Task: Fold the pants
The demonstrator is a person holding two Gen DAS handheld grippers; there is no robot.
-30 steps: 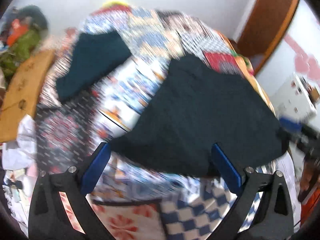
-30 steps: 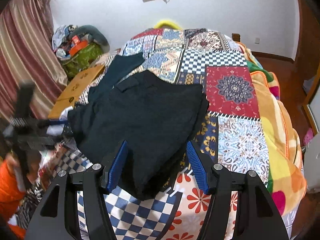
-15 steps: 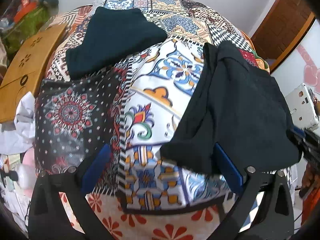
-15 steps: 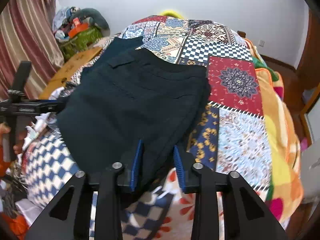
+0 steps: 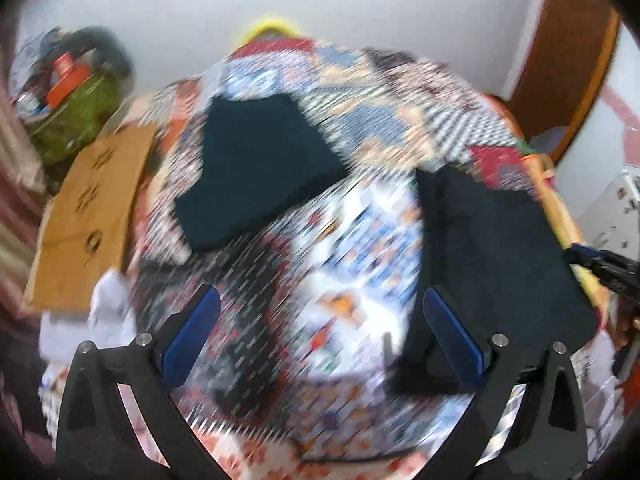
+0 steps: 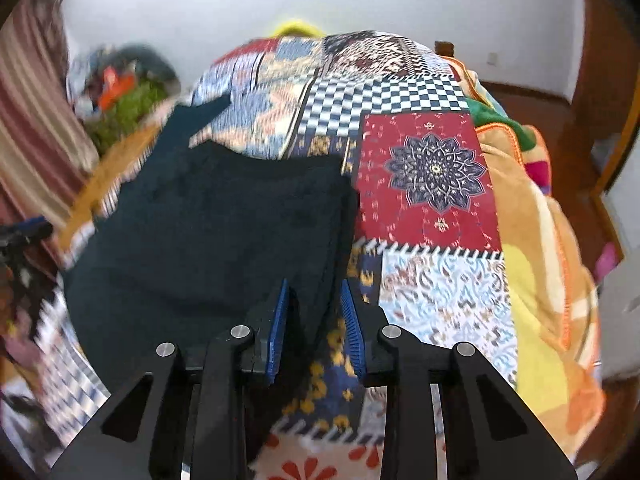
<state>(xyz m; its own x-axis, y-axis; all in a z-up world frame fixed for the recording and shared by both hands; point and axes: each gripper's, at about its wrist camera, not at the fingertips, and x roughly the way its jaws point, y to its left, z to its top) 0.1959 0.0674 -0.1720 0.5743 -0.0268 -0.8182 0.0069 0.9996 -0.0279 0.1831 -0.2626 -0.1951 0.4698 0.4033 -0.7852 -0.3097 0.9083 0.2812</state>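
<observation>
The black pants (image 6: 224, 232) lie folded on the patchwork bedspread (image 6: 432, 184). My right gripper (image 6: 314, 300) has its jaws narrowed around the pants' near right edge, with the cloth between the blue pads. In the left wrist view the pants (image 5: 488, 256) lie at the right, their near corner just in front of my right finger pad (image 5: 452, 332). My left gripper (image 5: 316, 316) is wide open and empty over the bedspread (image 5: 344, 240). That view is blurred by motion.
A second dark folded garment (image 5: 256, 168) lies further back on the bed. A wooden board (image 5: 92, 216) and a pile of bags (image 5: 76, 100) stand at the left. A wooden door (image 5: 576, 48) is at the right. An orange blanket (image 6: 532, 240) covers the bed's right side.
My right gripper narrowed from wide open onto the pants' edge. My left gripper swung away from the pants toward the left and tilted up, staying open.
</observation>
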